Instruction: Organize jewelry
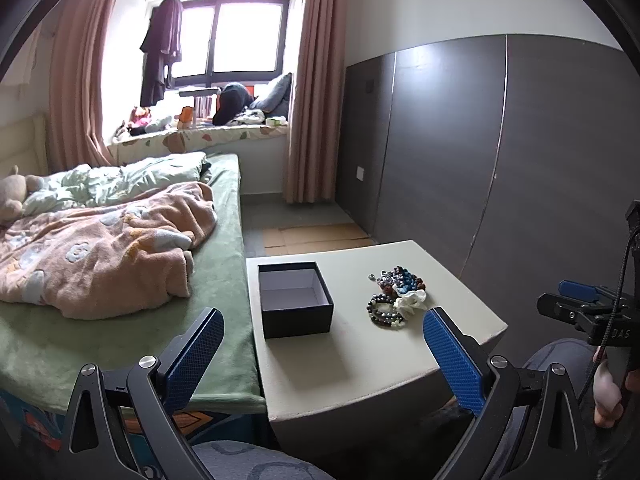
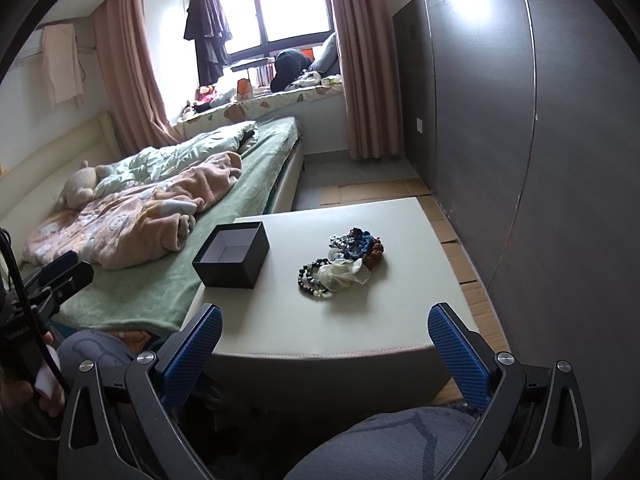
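While held low at the near edge of the pale surface [image 1: 360, 360], left gripper [image 1: 323, 340] with blue fingers [image 1: 454, 364] spread wide apart, nothing between them; right gripper [image 2: 325, 338] likewise wide apart and empty. On the surface, black box [image 1: 295, 308] open and upright, white lining showing, toward the bed [image 1: 224, 320] side. Jewelry heap [image 2: 344, 262] well apart from the box: beaded bracelets, blue and brown strands, a white fabric piece touching them
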Demonstrator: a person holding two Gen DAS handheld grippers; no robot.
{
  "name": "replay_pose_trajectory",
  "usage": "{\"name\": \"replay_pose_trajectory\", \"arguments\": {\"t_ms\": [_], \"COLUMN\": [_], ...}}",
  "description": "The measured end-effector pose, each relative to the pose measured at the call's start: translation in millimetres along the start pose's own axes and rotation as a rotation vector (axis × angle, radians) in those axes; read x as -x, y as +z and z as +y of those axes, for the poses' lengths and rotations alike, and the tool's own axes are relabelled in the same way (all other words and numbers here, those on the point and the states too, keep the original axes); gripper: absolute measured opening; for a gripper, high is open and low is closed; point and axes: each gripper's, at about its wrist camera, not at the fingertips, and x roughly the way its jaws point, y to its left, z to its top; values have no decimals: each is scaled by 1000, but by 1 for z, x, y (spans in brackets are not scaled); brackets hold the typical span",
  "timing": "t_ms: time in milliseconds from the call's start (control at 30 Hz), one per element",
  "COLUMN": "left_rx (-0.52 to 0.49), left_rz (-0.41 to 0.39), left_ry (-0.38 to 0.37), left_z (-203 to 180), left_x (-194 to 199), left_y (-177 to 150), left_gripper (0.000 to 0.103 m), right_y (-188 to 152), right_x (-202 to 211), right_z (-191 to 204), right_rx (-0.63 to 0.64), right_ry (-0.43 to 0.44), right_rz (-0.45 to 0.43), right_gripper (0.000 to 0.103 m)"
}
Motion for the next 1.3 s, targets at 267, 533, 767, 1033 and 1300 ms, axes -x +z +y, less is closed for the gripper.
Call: {"name": "replay_pose_trajectory", "arguments": {"t_ms": [267,533,767,1033,1300], "left_rx": [12,13,16,17,-21], "left_rz": [3,5,8,4,15], "left_ry": [-8,-7,-9,8,-6], "left_z": [5,5,7,9,10], "left_x": [1,0,1,-1,-9], "left_y": [1,2,1,2,11], "left_gripper": [100,100,100,100,100], "right_y": [-2,-1,1,1,8], "right_x": [2,3,2,0,-8], "right_z": [1,2,1,2,-3], "right_rx": [4,1,1,-6,-2], "right_ry": [4,11,25,21,-4], "right_rz": [-10,-11,-8,-3,21], "right_gripper": [103,103,103,103,103]}}
